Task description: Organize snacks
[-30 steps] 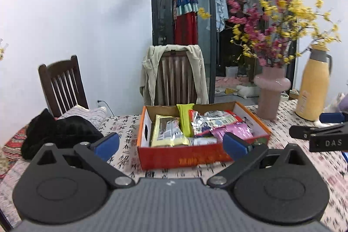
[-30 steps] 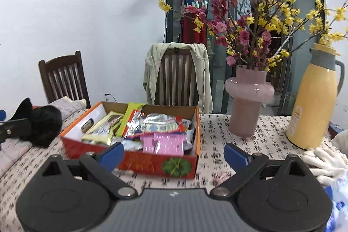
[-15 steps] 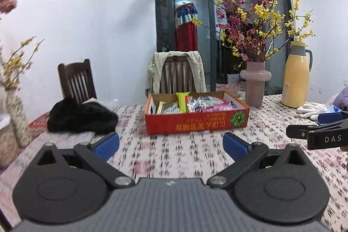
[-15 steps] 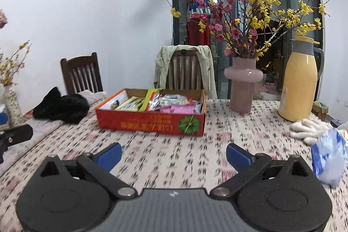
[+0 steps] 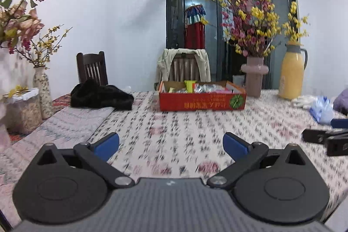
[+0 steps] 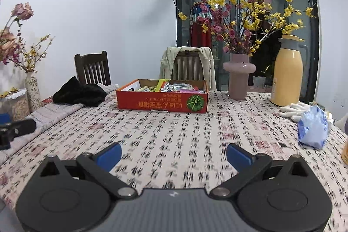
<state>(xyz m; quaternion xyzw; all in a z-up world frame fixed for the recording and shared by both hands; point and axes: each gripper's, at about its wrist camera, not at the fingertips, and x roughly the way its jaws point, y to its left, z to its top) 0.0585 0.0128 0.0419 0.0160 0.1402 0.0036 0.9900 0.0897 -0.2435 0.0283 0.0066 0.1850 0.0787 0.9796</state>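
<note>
Fingers of left gripper [image 5: 171, 143] and right gripper [image 6: 173, 155]: spread wide, nothing between them. Red cardboard box [image 6: 162, 99] — well ahead of both, far across the patterned tablecloth [image 6: 174, 134]. Snack packets [image 6: 174, 86]: stacked inside the box, none loose on the cloth. Blue bag [image 6: 313, 129]: ahead-right, contents unclear. Sorting looks essentially complete.

Black left tongs [image 5: 170, 144], right tongs [image 6: 173, 154], blue fingertip pads [image 5: 106, 144], round silver pivot screws
</note>
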